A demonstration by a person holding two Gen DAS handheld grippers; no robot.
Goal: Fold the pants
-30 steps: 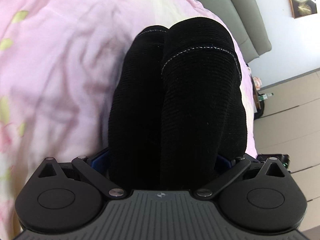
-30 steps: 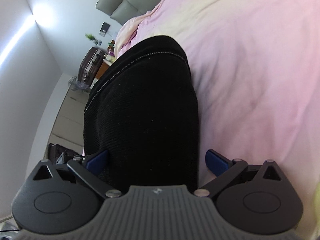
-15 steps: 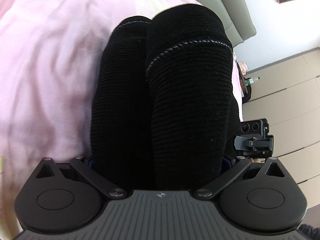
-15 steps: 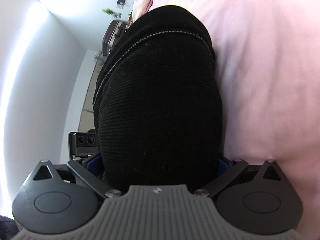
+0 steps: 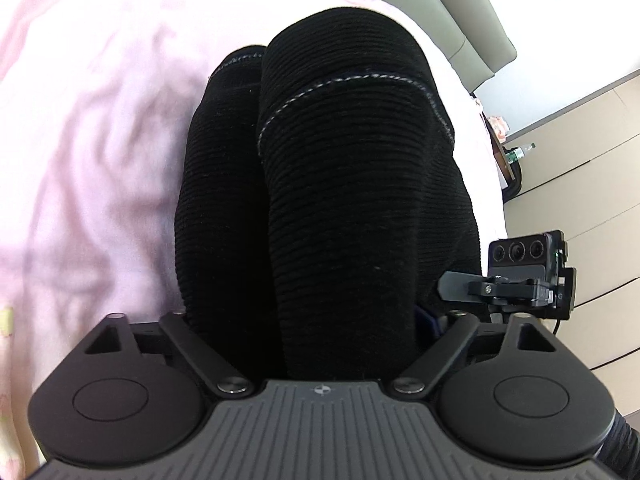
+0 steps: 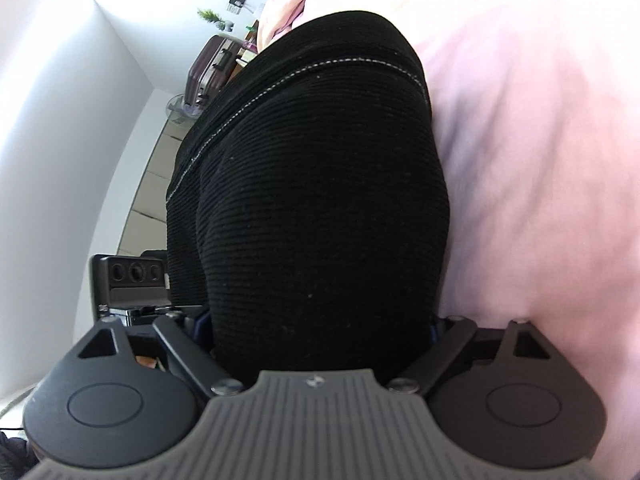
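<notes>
The black ribbed pants [image 5: 340, 180] lie bunched in thick folds on the pink bedsheet [image 5: 100, 140]. They fill the gap of my left gripper [image 5: 308, 320], whose jaws are closing on them; the fabric hides its fingers except a sliver of blue pad [image 5: 424, 318]. In the right wrist view the pants [image 6: 320, 180] bulge out between the jaws of my right gripper [image 6: 320, 320], which are also closing. Its blue pads [image 6: 434, 326] sit flush against the cloth on both sides. Each gripper's camera block shows beside the other: right one [image 5: 528, 276], left one [image 6: 128, 280].
A grey padded headboard [image 5: 460, 20] stands at the far end of the bed, with beige cabinet fronts [image 5: 580, 180] beyond its edge. A maroon suitcase [image 6: 212, 68], a small plant [image 6: 210, 16] and a white wall [image 6: 60, 120] lie off the bed's other side.
Both grippers have pushed further onto the pants and drawn closer together; each now sees the other. The right gripper's pads, earlier clear of the cloth, now touch it.
</notes>
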